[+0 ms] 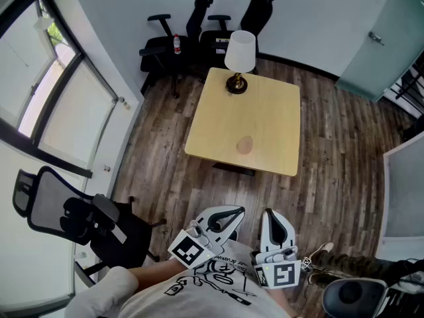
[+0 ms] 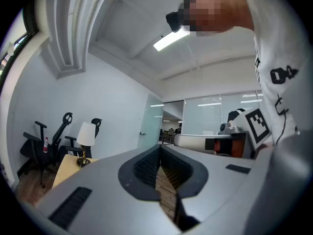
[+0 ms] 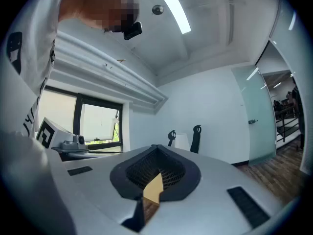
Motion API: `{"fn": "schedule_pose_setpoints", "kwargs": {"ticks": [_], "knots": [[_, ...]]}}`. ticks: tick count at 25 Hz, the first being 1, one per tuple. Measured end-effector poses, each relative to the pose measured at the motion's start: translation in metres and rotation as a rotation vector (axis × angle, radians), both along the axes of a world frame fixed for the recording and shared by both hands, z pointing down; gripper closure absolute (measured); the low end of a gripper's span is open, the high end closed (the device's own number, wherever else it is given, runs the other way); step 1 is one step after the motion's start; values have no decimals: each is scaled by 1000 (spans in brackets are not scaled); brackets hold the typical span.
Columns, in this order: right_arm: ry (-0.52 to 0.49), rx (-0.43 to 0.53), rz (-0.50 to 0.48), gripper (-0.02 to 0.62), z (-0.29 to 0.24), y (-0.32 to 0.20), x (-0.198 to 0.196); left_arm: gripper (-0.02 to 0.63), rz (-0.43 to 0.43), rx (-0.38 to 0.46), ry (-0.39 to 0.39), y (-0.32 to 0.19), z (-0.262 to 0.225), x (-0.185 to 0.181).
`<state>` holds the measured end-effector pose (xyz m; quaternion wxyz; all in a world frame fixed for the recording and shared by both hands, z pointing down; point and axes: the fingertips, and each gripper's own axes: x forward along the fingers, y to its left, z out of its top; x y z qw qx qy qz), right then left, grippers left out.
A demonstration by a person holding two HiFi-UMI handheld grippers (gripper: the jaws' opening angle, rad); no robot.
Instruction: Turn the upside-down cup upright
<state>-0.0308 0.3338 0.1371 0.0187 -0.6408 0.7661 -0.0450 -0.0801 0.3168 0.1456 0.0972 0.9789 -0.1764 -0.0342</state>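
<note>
1. Head view.
   - White printed shirt (image 1: 199, 290) of the person is recorded nearest the lens, at the bottom edge.
   - Left gripper (image 1: 233, 211) and right gripper (image 1: 270, 212) are held just in front of the body, side by side and level. Both point toward the table (image 1: 271, 105).
   - The cup (image 1: 245, 144), a small brownish item, is noted mouth-down on the near half of the table. It stands alone and is well apart from both grippers, with wood floor (image 1: 331, 177) between.
   - A lamp (image 1: 239, 55) is listed at the table's far edge, with office chairs (image 1: 169, 45) behind it.
   - A mesh chair (image 1: 59, 207) is seen at the left.

2. Left gripper view.
   - Jaws are pressed together with nothing pinched. Only a sliver of floor is seen through the slit.
   - The lamp and a table corner are seen far off at the left.
   - The cup cannot be made out.

3. Right gripper view.
   - Jaws are likewise closed and empty. A strip of tan tabletop shows through the gap.
   - A window (image 3: 95, 124) is seen at the left, and the lamp shade beyond the jaw tips.
   - The cup is not discernible.

4. Step in hand (judged).
   - The cup is untouched and inverted, and the approach has not yet been made.

5. Next move (judged).
   - The table must be closed on and one gripper's jaws spread.
   - The cup wall is to be pinched, the cup lifted and rolled over, then set down on its base.
</note>
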Motion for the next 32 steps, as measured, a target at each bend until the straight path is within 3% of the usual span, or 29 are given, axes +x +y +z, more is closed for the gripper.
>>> {"fn": "schedule_pose_setpoints", "kwargs": {"ticks": [17, 32], "knots": [[-8, -1, -41, 572, 5, -9, 5, 597, -20, 11, -10, -9, 1, 4], [-34, 5, -33, 572, 12, 37, 43, 597, -70, 12, -27, 33, 10, 29]]}}
